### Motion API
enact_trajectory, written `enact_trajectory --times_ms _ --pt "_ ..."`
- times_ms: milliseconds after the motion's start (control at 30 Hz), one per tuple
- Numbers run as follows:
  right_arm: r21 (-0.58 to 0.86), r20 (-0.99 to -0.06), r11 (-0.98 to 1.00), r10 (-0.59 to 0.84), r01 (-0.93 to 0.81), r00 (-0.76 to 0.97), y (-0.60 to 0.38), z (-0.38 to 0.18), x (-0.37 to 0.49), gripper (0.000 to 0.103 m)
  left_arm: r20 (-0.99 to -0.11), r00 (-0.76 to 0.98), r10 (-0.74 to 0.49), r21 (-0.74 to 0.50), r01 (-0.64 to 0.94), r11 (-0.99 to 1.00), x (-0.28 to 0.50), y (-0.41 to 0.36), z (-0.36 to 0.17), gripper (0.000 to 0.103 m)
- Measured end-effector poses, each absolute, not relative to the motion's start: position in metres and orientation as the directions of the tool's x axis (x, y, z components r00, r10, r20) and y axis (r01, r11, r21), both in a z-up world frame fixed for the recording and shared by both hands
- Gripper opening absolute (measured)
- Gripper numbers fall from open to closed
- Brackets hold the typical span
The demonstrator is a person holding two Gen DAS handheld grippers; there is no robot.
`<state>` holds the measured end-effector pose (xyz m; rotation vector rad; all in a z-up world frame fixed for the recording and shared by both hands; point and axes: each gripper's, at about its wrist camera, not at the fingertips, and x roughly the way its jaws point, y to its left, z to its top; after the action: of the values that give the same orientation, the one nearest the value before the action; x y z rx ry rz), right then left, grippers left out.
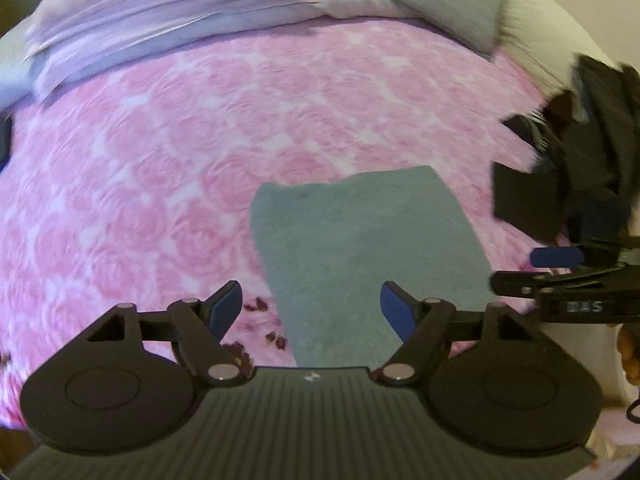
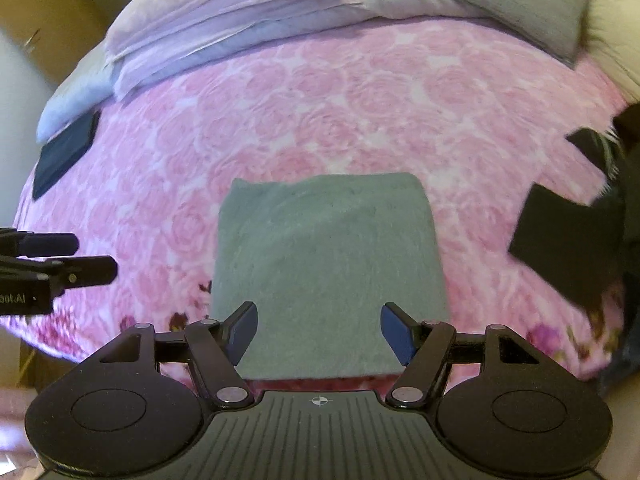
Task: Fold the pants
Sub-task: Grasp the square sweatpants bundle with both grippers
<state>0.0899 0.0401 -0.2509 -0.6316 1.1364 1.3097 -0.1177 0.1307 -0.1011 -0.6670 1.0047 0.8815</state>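
Grey-green pants (image 1: 360,248) lie folded into a flat rectangle on the pink rose-patterned bed cover (image 1: 160,160). In the right wrist view the folded pants (image 2: 328,264) sit square in front of me. My left gripper (image 1: 312,310) is open above the near end of the fabric, with nothing between its blue pads. My right gripper (image 2: 318,332) is open too, hovering over the near edge of the pants and holding nothing. The right gripper (image 1: 556,272) shows side-on at the right of the left wrist view, and the left gripper (image 2: 60,264) shows at the left edge of the right wrist view.
Folded lilac bedding (image 2: 224,44) and a grey pillow (image 2: 532,4) lie at the far end of the bed. A dark flat object (image 2: 64,152) rests at the far left. Dark clothing (image 2: 572,248) is piled at the right. The bed cover (image 2: 360,112) lies beyond the pants.
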Motion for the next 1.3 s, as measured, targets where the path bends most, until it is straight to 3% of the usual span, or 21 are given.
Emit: enact_trajectory --times_ms 67,500,900,1300 --pt "0.232 -0.896 0.188 0.422 -0.954 -0.135 0.040 -0.260 0.107 0.065 -0.911 0.272 0.311 -0.111 -0.886 0.449 -0.121 0.130 -0.113 0.082" --pt "0.427 -0.856 0.319 0.444 -0.846 -0.264 0.034 -0.366 0.235 0.066 -0.904 0.333 0.267 -0.281 -0.935 0.215 -0.130 0.153 -0.230 0.081" --pt "0.586 -0.783 0.332 0.468 -0.740 -0.410 0.067 -0.433 0.245 0.069 -0.890 0.390 0.236 -0.355 -0.918 0.177 -0.150 0.188 -0.281 0.082" --pt "0.676 -0.726 0.311 0.438 -0.669 -0.530 0.095 -0.468 0.250 0.069 -0.825 0.547 0.142 -0.529 -0.835 0.150 -0.160 0.203 -0.327 0.082"
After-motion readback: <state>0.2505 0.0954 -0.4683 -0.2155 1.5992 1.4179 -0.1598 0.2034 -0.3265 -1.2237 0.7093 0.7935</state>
